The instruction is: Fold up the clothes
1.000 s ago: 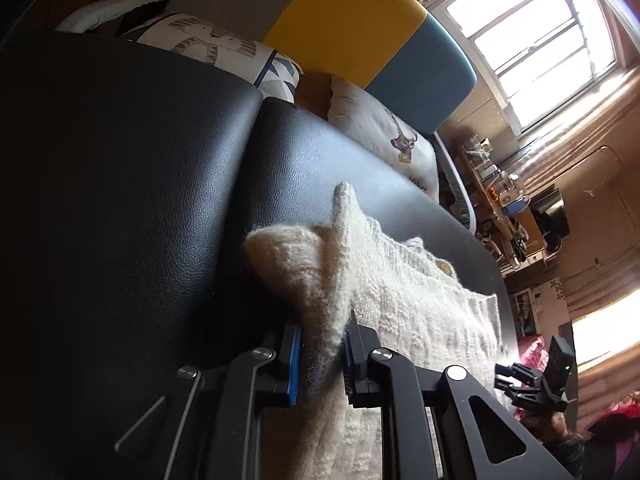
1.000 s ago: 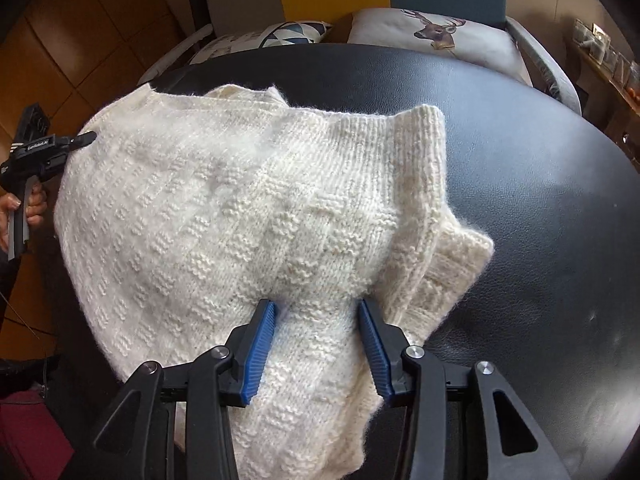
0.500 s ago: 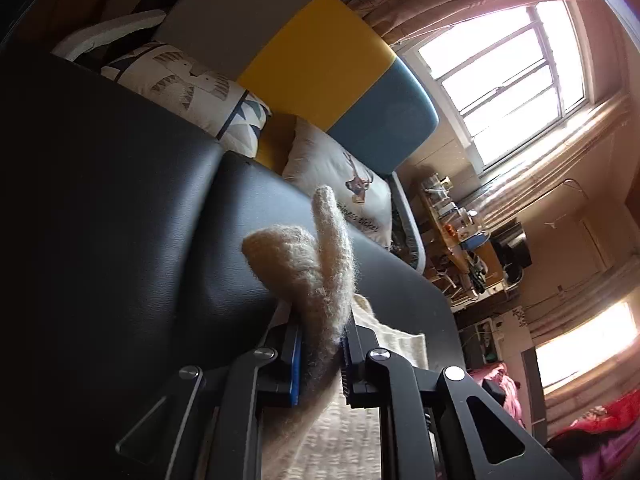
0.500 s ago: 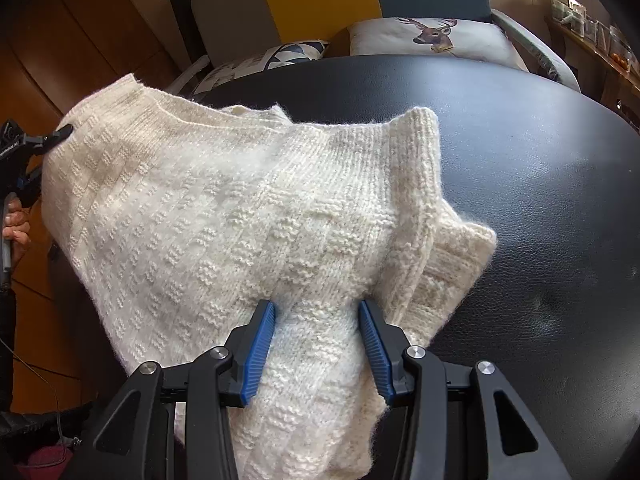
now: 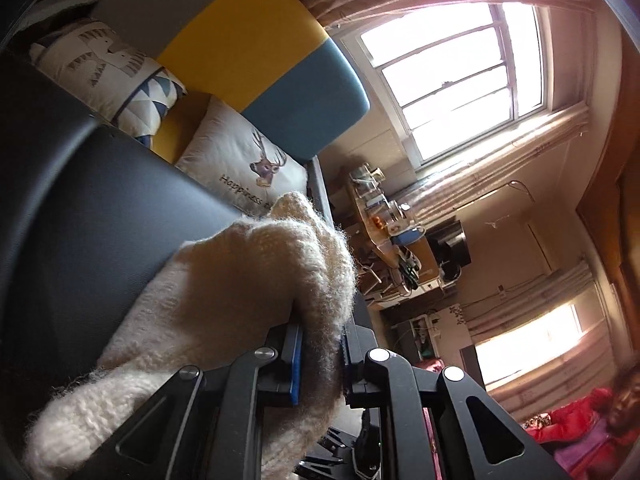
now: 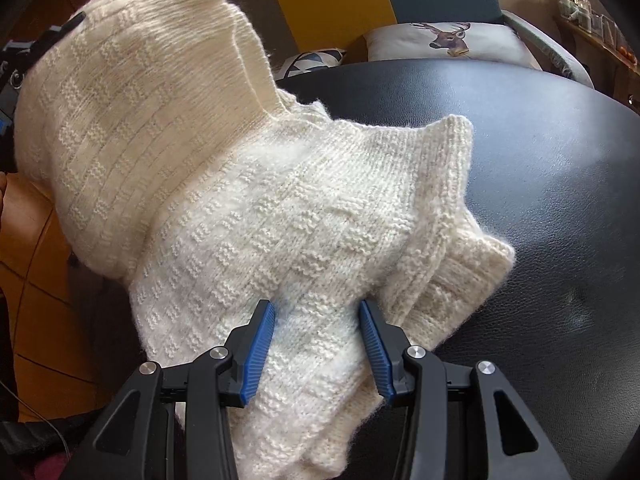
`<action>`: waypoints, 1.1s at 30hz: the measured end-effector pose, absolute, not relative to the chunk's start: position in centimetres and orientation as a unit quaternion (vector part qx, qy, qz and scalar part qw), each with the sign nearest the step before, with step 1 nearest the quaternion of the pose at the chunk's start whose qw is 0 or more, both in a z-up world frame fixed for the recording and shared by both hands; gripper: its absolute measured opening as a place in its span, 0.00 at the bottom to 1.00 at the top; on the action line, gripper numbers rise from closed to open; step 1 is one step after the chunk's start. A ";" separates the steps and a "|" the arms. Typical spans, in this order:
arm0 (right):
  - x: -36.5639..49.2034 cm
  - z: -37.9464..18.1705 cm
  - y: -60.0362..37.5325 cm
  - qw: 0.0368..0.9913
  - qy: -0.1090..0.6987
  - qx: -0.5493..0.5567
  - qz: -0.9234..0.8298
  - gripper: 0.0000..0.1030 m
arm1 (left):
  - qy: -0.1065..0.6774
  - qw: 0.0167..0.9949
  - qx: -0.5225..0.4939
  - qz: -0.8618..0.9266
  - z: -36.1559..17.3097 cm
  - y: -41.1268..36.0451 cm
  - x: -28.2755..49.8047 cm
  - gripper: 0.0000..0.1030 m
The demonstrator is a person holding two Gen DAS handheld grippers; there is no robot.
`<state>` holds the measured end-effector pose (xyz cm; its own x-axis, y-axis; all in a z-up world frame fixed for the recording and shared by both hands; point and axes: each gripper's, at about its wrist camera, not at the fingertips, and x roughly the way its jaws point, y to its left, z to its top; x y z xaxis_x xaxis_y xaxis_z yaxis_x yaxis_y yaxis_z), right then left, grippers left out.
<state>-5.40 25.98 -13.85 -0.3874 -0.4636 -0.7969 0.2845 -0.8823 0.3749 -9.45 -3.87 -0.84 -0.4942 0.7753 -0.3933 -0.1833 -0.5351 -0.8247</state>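
L gripper (image 5: 320, 354) clamped on cream knit sweater (image 5: 240, 292); deer cushion (image 5: 244, 168) at 11 o'clock, window (image 5: 460, 76) at 1.

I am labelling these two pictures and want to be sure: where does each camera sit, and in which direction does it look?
Left wrist: on the left gripper, facing the sofa and windows; its fingers pinch the cream sweater.
Right wrist: on the right gripper, tilted down at the black cushion; its fingers straddle the knit, and the other gripper shows far left.
Shared: the sweater, the black cushion, the deer pillow.
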 end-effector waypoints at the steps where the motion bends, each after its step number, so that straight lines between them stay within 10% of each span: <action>1: -5.2 -13.9 26.3 0.229 -0.092 0.503 -0.828 0.45 | -0.368 0.314 -0.404 0.777 -1.0 -2.6 -9.5 0.14; 20: -3.2 -15.1 31.3 0.280 -0.160 0.460 -0.827 0.43 | -0.249 0.309 -0.530 0.749 -9.0 11.6 -6.9 0.16; 33: 4.0 -11.3 37.5 0.295 -0.189 0.409 -0.842 0.49 | -0.309 0.289 -0.430 0.797 -3.3 -2.3 -7.0 0.43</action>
